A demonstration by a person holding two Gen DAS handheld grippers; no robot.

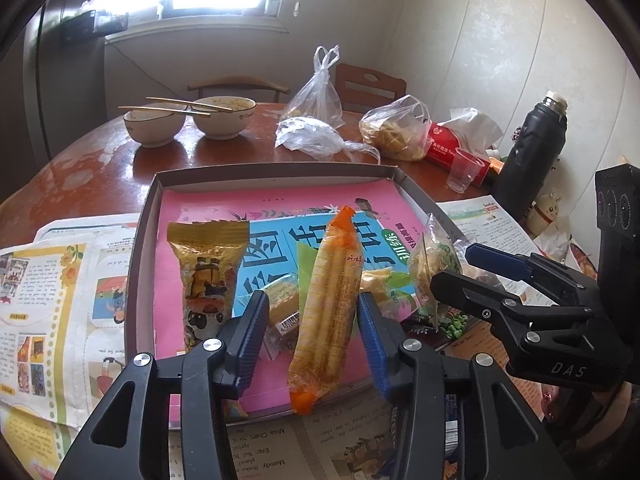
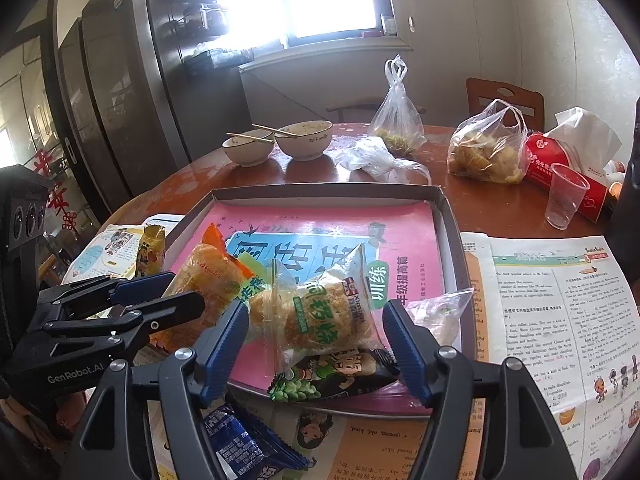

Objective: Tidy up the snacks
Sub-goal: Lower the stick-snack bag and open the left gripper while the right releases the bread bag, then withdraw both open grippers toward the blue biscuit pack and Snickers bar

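A shallow grey tray (image 1: 146, 220) holds a pink and blue book with snacks on it. A long orange wafer pack (image 1: 328, 304) lies between the fingers of my left gripper (image 1: 313, 298), which is open, its pads off the wrapper. A golden pack (image 1: 208, 272) and a small yellow pack (image 1: 282, 300) lie to its left. My right gripper (image 2: 316, 307) is open around a clear bag with a round cake (image 2: 320, 312), which rests on a dark green pack (image 2: 340, 376). The left gripper (image 2: 182, 290) shows at the left of the right wrist view.
Newspaper sheets (image 2: 540, 320) lie under and around the tray. Blue packets (image 2: 240, 444) sit at the near edge. Farther back stand two bowls with chopsticks (image 1: 188, 118), plastic bags (image 1: 396, 128), a clear cup (image 2: 566, 200), a red tissue pack (image 1: 452, 144) and a black flask (image 1: 532, 152).
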